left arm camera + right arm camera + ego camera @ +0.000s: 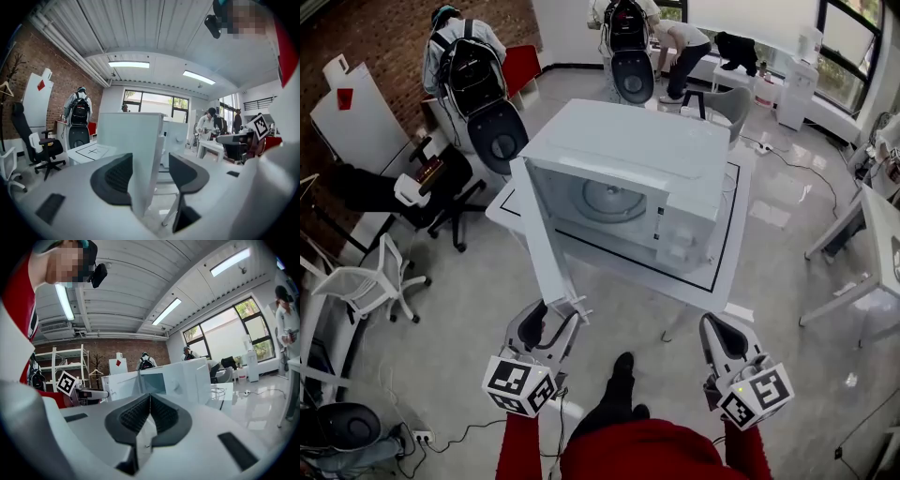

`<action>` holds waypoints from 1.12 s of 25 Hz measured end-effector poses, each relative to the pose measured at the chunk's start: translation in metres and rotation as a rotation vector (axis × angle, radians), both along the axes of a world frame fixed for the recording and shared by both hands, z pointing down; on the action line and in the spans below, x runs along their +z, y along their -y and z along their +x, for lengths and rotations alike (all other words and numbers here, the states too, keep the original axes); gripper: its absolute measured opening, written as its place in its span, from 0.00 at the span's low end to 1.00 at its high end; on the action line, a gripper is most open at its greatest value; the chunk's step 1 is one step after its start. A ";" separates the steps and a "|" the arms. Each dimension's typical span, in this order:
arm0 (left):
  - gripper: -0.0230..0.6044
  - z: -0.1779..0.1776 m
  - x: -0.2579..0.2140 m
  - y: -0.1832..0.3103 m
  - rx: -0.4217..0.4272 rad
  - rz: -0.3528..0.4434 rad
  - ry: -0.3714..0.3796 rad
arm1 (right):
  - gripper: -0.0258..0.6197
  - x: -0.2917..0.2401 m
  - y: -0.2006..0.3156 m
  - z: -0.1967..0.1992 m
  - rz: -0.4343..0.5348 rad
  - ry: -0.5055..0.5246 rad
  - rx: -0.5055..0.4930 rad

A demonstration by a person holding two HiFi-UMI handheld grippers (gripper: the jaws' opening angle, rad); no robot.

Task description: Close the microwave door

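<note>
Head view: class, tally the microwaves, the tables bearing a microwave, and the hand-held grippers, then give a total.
Microwave: 1
Table under it: 1
Grippers: 2 (left gripper, right gripper)
Total: 4

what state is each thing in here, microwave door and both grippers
microwave door, open, standing out toward the person
left gripper, open, door's free edge between its jaws
right gripper, shut, empty
microwave, cavity exposed, nothing on its turntable
</note>
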State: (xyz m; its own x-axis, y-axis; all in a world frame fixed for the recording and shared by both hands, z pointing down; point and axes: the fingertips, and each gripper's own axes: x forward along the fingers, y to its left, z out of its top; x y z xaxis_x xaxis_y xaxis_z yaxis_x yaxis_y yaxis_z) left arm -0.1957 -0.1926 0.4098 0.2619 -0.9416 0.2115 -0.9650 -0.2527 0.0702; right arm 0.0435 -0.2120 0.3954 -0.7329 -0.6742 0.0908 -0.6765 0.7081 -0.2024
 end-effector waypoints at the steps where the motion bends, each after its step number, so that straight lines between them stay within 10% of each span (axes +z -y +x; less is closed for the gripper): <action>1: 0.44 0.002 0.001 0.002 0.006 -0.001 -0.005 | 0.06 0.000 0.001 -0.003 -0.002 0.000 -0.007; 28: 0.38 0.087 -0.007 0.103 0.277 0.038 -0.069 | 0.06 0.002 0.028 -0.014 -0.030 0.000 0.037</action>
